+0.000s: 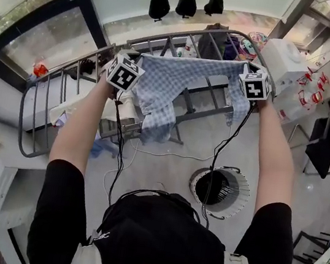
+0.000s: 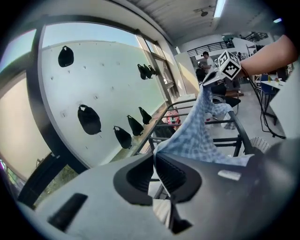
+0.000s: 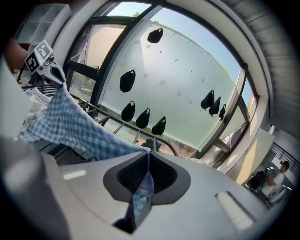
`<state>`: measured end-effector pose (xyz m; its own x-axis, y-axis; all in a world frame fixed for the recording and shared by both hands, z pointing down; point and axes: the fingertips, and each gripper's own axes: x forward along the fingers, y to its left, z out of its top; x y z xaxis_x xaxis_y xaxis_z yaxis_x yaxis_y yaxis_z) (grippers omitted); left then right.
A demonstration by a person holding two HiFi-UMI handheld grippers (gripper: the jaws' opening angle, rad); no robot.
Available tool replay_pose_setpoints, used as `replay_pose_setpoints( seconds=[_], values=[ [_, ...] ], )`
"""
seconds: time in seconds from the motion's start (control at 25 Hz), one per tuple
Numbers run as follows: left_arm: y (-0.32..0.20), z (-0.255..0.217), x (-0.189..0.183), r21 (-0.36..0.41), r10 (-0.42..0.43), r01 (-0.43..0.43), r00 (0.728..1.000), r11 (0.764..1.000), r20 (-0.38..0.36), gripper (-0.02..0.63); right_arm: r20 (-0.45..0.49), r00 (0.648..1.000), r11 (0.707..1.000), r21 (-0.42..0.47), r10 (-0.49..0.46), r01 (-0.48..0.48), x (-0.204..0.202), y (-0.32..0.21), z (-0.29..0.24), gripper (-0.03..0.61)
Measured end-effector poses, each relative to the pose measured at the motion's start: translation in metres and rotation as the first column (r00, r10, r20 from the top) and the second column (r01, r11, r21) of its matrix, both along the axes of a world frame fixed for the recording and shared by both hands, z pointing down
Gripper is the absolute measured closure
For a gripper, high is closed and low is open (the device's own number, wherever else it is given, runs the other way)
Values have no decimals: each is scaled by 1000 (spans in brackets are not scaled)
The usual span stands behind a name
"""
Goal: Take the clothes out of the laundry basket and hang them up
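A blue-and-white checked garment is stretched between my two grippers above the grey metal drying rack. My left gripper is shut on one corner of the cloth. At the opposite corner my right gripper is shut on the same cloth. The middle of the garment hangs down in front of the rack's rails. In the left gripper view the fabric runs from the jaws up to the right gripper; in the right gripper view it runs to the left gripper. The white laundry basket stands on the floor below.
Other clothes hang on the rack's far end. A white garment lies on the rack's left part. Black bags hang on the wall behind. A white box and bottles stand at right. Cables trail down from both grippers.
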<state>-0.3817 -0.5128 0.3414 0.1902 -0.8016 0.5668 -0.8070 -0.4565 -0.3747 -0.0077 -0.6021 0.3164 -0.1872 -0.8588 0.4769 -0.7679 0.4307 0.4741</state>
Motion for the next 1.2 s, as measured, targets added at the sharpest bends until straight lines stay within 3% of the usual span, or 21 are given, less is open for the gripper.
replay_pose_setpoints(
  seconds=[0.36, 0.48, 0.6, 0.68, 0.88, 1.0, 1.08, 1.2],
  values=[
    [23, 66, 12, -116, 21, -22, 1000, 993, -8, 557, -23, 1000, 986, -167, 14, -17, -1, 7, 82, 549],
    [30, 72, 15, -119, 22, -28, 998, 992, -56, 499, 11, 1000, 980, -199, 21, -18, -2, 14, 94, 536],
    [38, 67, 19, -111, 37, -48, 994, 993, -102, 431, 73, 997, 967, -253, 3, 16, -9, 27, 101, 395],
    [46, 55, 21, -96, 38, -52, 990, 994, -139, 419, 111, 994, 968, -246, -20, 47, -15, 35, 97, 365],
    [67, 15, 27, 24, 47, -43, 971, 999, -236, 442, 276, 961, 993, -99, -33, 62, -30, 62, 49, 373],
    [84, -15, 29, 113, 42, -7, 950, 994, -310, 511, 408, 912, 999, 35, -35, 23, -42, 83, 0, 457],
    [99, -35, 30, 168, 48, 11, 936, 986, -349, 559, 450, 891, 990, 141, -63, -1, -51, 104, -33, 554],
    [126, -65, 33, 249, 73, 21, 929, 968, -362, 597, 478, 867, 964, 267, -136, 4, -74, 142, -72, 563]
  ],
)
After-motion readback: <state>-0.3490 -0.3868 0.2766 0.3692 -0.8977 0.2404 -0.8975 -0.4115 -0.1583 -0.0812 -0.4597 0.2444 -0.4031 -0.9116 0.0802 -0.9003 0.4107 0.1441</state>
